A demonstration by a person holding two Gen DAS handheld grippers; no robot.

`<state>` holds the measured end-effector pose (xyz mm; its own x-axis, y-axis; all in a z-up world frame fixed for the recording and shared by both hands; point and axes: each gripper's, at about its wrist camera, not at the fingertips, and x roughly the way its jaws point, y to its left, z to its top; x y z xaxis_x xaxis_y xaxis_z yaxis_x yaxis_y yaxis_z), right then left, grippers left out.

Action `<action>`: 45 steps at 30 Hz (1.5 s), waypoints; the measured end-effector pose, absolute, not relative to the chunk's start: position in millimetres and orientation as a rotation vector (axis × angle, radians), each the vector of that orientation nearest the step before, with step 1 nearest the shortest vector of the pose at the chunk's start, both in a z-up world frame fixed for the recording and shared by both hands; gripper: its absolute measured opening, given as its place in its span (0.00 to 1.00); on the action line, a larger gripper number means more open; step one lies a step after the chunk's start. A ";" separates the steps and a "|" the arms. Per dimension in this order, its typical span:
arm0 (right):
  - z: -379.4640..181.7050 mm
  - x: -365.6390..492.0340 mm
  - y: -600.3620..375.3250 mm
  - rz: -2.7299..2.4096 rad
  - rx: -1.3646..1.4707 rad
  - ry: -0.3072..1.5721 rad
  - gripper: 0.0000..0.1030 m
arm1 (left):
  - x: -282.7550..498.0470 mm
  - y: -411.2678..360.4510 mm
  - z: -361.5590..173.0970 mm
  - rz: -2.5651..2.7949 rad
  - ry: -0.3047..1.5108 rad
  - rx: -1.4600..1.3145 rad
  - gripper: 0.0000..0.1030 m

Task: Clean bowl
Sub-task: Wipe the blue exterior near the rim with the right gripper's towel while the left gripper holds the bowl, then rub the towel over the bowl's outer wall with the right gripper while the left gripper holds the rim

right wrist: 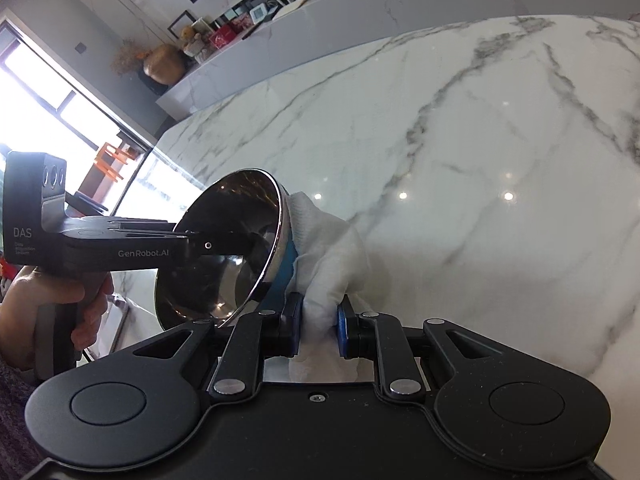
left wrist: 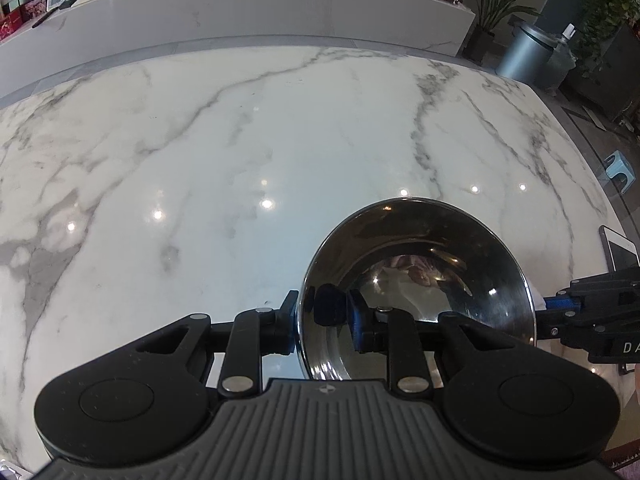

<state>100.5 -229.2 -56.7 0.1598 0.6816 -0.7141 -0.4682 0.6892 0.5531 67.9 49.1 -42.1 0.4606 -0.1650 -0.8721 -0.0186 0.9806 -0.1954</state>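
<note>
Right wrist view: right hand-held gripper (right wrist: pixel 318 330) is clamping a white crumpled cloth (right wrist: pixel 328 256) against the tilted shiny steel bowl (right wrist: pixel 224 252); left hand-held gripper (left wrist: pixel 322 322) is pinching its rim above the white marble tabletop (left wrist: pixel 240 140).

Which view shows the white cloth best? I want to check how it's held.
The right wrist view: the white cloth is pinched in the right gripper and pressed against the steel bowl's outside. The left wrist view shows only a sliver past the bowl's rim.

White marble table (left wrist: pixel 280 140), marble ledge (left wrist: pixel 240 12), bright window (right wrist: pixel 36 92)
</note>
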 end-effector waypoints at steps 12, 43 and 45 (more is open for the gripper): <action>-57.6 101.2 -226.0 0.821 0.203 1.151 0.16 | 56.6 58.8 -50.1 -0.032 1.151 -0.279 0.28; -38.3 108.6 -237.9 0.842 0.271 1.063 0.16 | 71.5 46.2 -44.0 -0.087 1.094 -0.118 0.18; -40.7 107.4 -235.6 0.848 0.263 1.074 0.16 | 71.8 47.0 -43.7 -0.081 1.091 -0.114 0.18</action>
<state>107.4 -235.6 -40.7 0.2060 0.7188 -0.6641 -0.4787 0.6659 0.5723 71.8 47.0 -43.7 0.4593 -0.1224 -0.8798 0.0096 0.9911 -0.1329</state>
